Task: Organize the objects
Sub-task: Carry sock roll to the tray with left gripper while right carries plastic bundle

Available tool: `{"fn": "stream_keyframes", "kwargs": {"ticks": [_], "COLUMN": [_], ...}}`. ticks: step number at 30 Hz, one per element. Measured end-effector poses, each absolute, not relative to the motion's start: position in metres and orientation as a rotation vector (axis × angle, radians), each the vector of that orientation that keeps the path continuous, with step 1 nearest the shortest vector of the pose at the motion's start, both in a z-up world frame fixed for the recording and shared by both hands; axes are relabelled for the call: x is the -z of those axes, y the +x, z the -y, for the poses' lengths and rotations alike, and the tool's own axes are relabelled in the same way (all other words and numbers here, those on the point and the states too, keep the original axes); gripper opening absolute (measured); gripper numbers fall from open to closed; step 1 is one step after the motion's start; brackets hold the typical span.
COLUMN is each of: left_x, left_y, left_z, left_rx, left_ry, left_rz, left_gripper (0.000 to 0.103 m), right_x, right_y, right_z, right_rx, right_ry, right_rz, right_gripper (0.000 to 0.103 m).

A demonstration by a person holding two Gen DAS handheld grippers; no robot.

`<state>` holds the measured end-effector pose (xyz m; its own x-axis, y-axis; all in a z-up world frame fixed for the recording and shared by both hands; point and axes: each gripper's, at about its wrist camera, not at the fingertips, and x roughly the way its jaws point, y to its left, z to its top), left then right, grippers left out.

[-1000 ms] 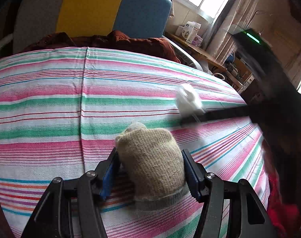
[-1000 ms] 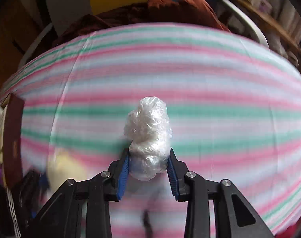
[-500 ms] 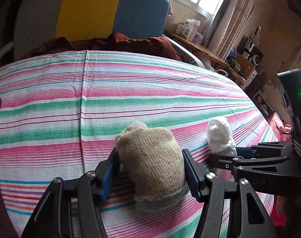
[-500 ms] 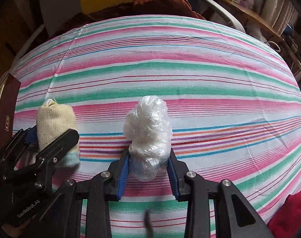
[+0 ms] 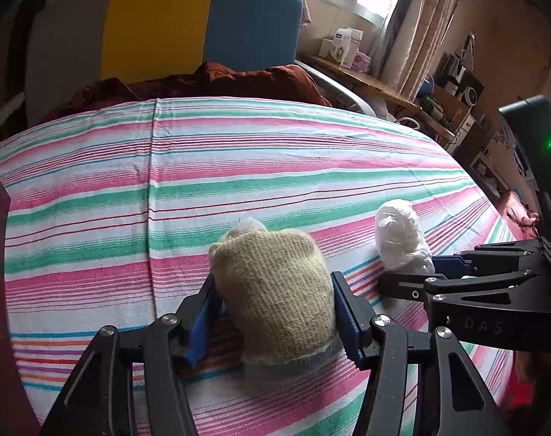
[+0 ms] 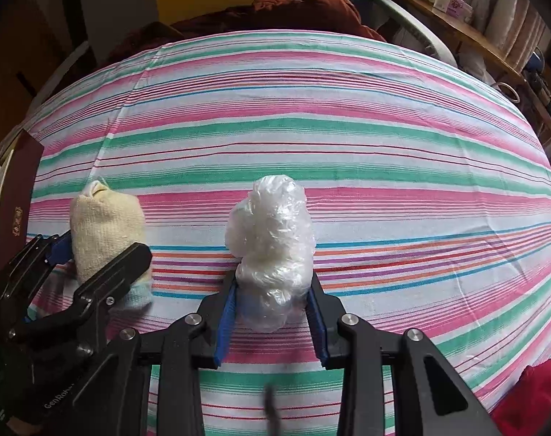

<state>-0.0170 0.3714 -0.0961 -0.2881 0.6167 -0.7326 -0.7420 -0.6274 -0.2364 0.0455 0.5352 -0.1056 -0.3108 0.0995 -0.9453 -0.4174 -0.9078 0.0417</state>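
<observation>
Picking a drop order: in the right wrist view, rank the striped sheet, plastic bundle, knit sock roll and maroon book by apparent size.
1. striped sheet
2. plastic bundle, nearest the camera in the right claw, so perhaps inflated
3. knit sock roll, in the left claw

The maroon book is cut off at the edge, so I won't rank it.

Coarse knitted wool, matt and nubbly, on the beige sock bundle (image 5: 275,290). Crinkled, glossy clear plastic film on the white wad (image 6: 272,250). Flat-woven striped cotton, matt, on the bedsheet (image 6: 312,116). Matt black plastic with bright metal rivets and ribbed blue pads (image 6: 227,312) on the right gripper (image 6: 272,312) and left gripper (image 5: 275,323).
</observation>
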Motion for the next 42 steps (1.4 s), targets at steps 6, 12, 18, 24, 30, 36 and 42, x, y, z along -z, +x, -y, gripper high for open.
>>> {"fn": "stream_keyframes", "kwargs": {"ticks": [6,12,18,24,30,36,42], "left_x": [0.095,0.094,0.089,0.074,0.044,0.013,-0.007], "left_y": [-0.007,0.005,0.018,0.031,0.043,0.046,0.040], "left_z": [-0.367,-0.359,-0.341,-0.322,-0.303,-0.278,-0.248], "left_rx": [-2.009,-2.021,-2.027,-2.026,-2.052,-2.095,-2.163], "left_ry": [-1.041,-1.033,-1.036,-1.028,-0.947,-0.878,-0.829], "left_rz": [-0.242,-0.296,-0.324,-0.324,-0.307,-0.273,-0.265], "left_gripper": [0.053,0.051,0.049,0.049,0.049,0.049,0.049], "right_x": [0.107,0.107,0.105,0.108,0.107,0.110,0.116], "right_y": [0.039,0.037,0.035,0.032,0.040,0.043,0.033], "right_z": [-0.519,-0.516,-0.512,-0.506,-0.507,-0.507,-0.521], "right_rx": [-2.333,-2.340,-2.345,-2.359,-2.363,-2.363,-2.373], "right_ry": [-1.644,-1.646,-1.637,-1.638,-1.635,-1.626,-1.623], "right_rz": [-0.367,-0.358,-0.348,-0.319,-0.291,-0.275,-0.280], "right_gripper": [0.035,0.035,0.035,0.035,0.035,0.035,0.035]}}
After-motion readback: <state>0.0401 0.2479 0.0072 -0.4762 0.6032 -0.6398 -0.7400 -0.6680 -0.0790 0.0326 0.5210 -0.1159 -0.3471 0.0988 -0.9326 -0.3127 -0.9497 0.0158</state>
